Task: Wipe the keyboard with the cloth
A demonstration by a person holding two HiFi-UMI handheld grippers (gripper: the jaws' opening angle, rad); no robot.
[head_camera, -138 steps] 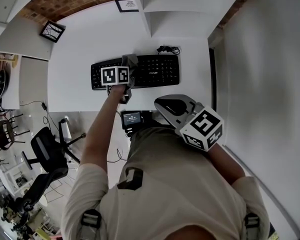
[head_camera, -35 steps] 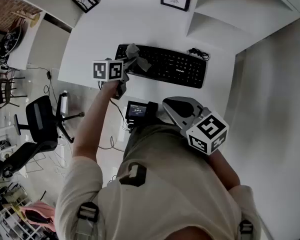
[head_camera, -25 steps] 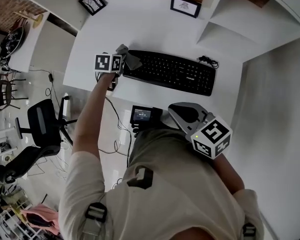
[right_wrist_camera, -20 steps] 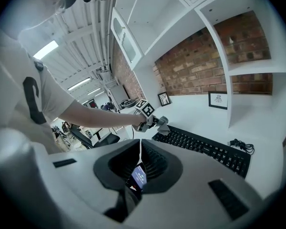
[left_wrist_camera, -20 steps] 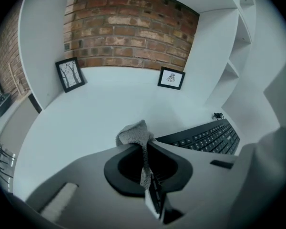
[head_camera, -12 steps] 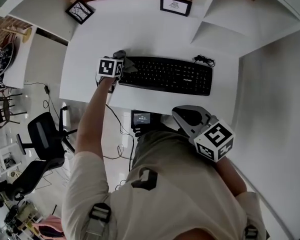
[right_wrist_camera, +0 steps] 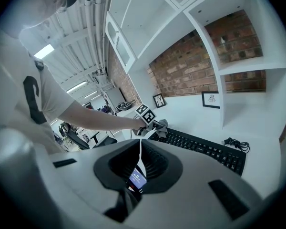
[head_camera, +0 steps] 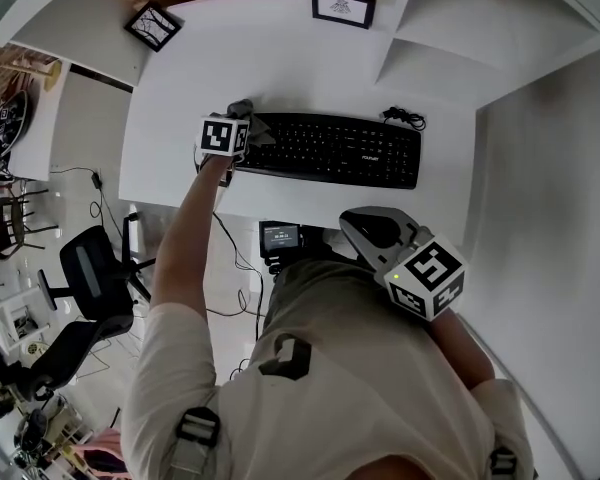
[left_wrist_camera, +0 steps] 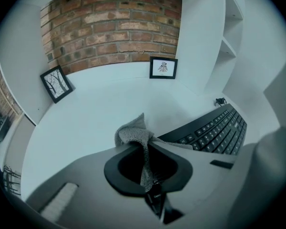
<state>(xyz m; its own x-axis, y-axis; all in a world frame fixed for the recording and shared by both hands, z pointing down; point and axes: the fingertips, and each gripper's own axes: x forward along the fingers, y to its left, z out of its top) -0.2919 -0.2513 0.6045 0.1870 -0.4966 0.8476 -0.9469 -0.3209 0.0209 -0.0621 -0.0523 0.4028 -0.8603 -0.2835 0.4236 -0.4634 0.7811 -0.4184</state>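
Head view, nearest first: the right gripper point(head_camera: 372, 230) is parked close to the body at about 4 o'clock. Its own view shows the jaws pressed together with nothing between them, just a small lit screen point(right_wrist_camera: 138, 177) visible past them. That's the little device point(head_camera: 280, 236) at the person's waist.

Further out at about 11 o'clock, the left gripper point(head_camera: 238, 126) is stretched over the white desk point(head_camera: 280, 68). Its jaws are clamped tight on the grey cloth point(left_wrist_camera: 133, 135), which is pinched near the middle. A strip of it hangs back into the jaw hollow and a loose tuft pokes out past the tips. The cloth sits right at the left end of the black keyboard point(head_camera: 340, 150). I honestly can't tell whether it's pressed on the keys or just above them; the angle's poor.

Handling guess: the cloth looks like soft, light knit, so it'll flop and bunch. Holding it by a fold like this seems right, with enough left hanging to drag across the keys. The keyboard is stiff but light, so it may skid if pushed hard sideways with no second gripper steadying it.

At 1 o'clock past the keyboard is its coiled cable point(head_camera: 400, 116). Against the brick wall stand two framed pictures point(left_wrist_camera: 163, 68) and point(left_wrist_camera: 55, 83). No real containers here, only the white shelves point(right_wrist_camera: 238, 42) at 2 o'clock, and I don't see anything in them.
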